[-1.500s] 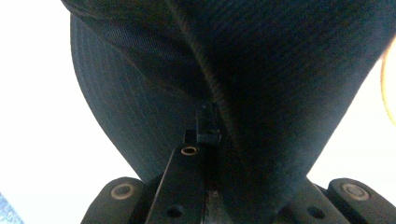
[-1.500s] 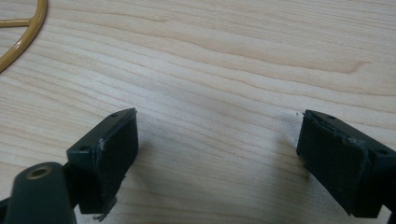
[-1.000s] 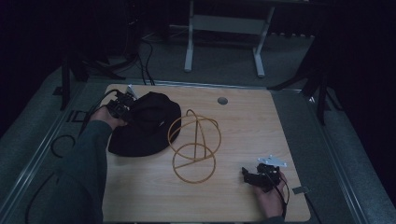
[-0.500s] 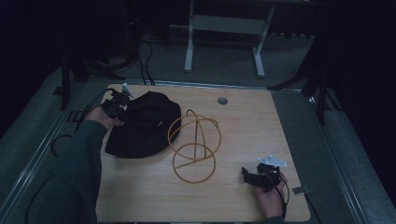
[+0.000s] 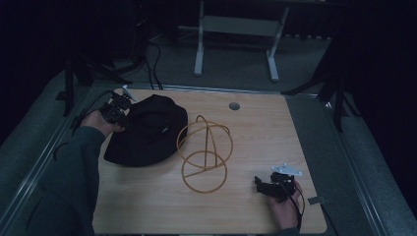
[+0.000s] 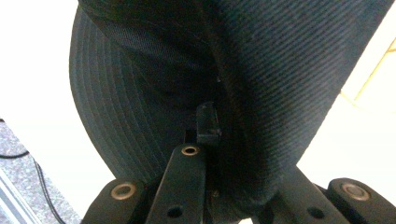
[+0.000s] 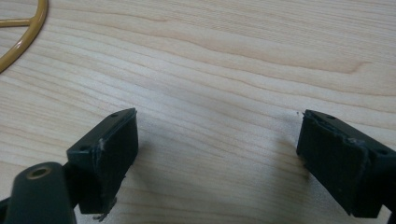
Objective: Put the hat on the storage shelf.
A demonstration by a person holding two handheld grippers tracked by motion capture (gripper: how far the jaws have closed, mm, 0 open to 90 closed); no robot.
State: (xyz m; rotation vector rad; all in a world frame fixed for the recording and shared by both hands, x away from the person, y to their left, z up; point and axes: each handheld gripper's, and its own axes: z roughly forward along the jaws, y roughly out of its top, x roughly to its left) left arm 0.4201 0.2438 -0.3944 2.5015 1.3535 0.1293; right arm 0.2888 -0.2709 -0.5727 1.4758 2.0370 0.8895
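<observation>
A black bucket hat [image 5: 147,132] lies on the left part of the light wooden tabletop [image 5: 255,132], its brim spread toward the person's side. The left gripper [image 5: 117,111], held in the person's left hand [image 5: 98,123] at the hat's far-left edge, has its jaws clamped on the hat's fabric; in the left gripper view the ribbed black cloth [image 6: 261,84] folds down between the jaws, and the stitched rows of the brim curve off to the left. No label or lettering on the hat can be read; a small pale mark on its crown in the high view is too small to make out.

Just beside the hat, toward the middle of the tabletop, stands a yellow wire frame [image 5: 204,152] made of rings, its round base flat on the wood. A small grey round fitting [image 5: 234,105] sits in the tabletop near the far edge.

The right gripper [image 5: 276,186] rests near the tabletop's near-right corner in the person's right hand [image 5: 282,209], well apart from the frame. Its jaws stand wide apart with bare wood between them, and a curve of the yellow frame shows at the upper left of the right gripper view [image 7: 23,32].
</observation>
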